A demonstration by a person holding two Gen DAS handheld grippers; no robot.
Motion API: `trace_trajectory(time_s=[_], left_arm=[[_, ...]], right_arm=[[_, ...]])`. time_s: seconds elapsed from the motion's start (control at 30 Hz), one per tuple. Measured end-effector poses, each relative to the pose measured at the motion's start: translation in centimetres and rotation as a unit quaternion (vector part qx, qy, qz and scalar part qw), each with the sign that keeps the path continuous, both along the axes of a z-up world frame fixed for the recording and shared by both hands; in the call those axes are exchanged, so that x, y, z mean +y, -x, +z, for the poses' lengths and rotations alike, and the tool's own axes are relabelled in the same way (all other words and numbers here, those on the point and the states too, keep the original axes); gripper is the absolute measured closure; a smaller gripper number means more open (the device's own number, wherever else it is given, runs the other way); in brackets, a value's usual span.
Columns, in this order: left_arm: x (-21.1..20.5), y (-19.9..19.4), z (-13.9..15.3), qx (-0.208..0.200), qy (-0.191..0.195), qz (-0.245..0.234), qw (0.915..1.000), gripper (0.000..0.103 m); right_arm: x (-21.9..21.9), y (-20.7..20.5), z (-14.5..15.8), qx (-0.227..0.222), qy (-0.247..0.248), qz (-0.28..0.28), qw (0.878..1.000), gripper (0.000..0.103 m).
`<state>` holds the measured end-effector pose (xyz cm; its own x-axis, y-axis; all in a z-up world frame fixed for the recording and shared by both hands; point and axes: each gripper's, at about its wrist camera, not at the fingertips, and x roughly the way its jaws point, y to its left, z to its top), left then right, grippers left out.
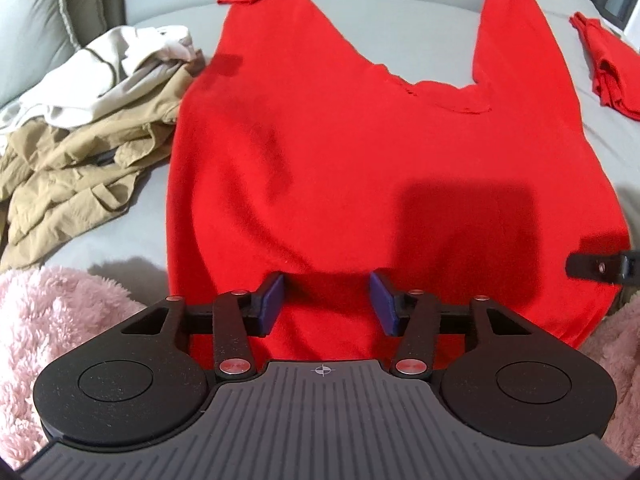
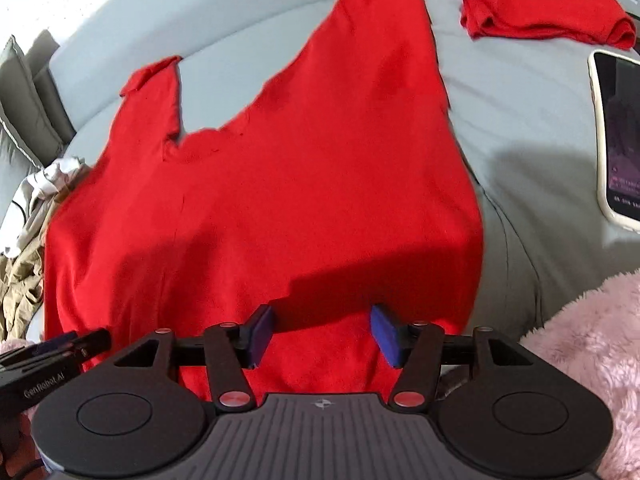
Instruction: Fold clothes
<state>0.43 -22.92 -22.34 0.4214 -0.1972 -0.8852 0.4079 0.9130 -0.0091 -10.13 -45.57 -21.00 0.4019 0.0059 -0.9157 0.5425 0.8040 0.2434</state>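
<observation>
A red top (image 1: 328, 152) lies spread flat on the grey bed sheet (image 1: 400, 12), straps pointing away from me; it also shows in the right wrist view (image 2: 280, 184). My left gripper (image 1: 327, 304) is open, its blue pads just above the near hem of the top, holding nothing. My right gripper (image 2: 322, 334) is open over the near hem too, to the right of the left one, and empty. The right gripper's tip shows at the right edge of the left wrist view (image 1: 600, 266). The left gripper's body shows at the lower left of the right wrist view (image 2: 52, 356).
A heap of tan and cream clothes (image 1: 88, 128) lies left of the top. A folded red garment (image 2: 536, 4) lies at the far right. A phone (image 2: 618, 136) lies on the sheet at right. A pink fluffy fabric (image 1: 60, 320) lies at the near edge.
</observation>
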Motion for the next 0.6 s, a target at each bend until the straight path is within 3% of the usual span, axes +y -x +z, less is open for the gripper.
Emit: trace_trajectory(time_s=[0.07, 0.13, 0.2, 0.33, 0.57, 0.6], left_arm=[[0.4, 0.3, 0.2, 0.004, 0.002, 0.006, 1.0000, 0.050], [0.6, 0.5, 0.4, 0.000, 0.005, 0.006, 1.0000, 0.050], [0.6, 0.6, 0.7, -0.007, 0.005, 0.005, 1.0000, 0.050], [0.8, 0.3, 0.7, -0.007, 0.000, 0.013, 0.9999, 0.050], [0.9, 0.2, 0.7, -0.008, -0.010, 0.021, 0.9997, 0.050], [0.9, 0.2, 0.7, -0.008, -0.012, 0.022, 0.9997, 0.050]], right_arm=[[-0.8, 1.0, -0.3, 0.026, -0.020, -0.022, 0.999, 0.050], [-3.3, 3.2, 0.5, -0.016, -0.051, -0.081, 0.995, 0.050], [-5.2, 3.9, 1.6, -0.055, -0.051, -0.103, 0.992, 0.048], [-8.3, 3.8, 2.9, -0.080, -0.003, -0.104, 0.991, 0.045], [-11.3, 2.2, 0.9, -0.093, -0.038, -0.108, 0.989, 0.046], [-11.5, 2.0, 0.6, -0.101, -0.039, -0.115, 0.987, 0.050]])
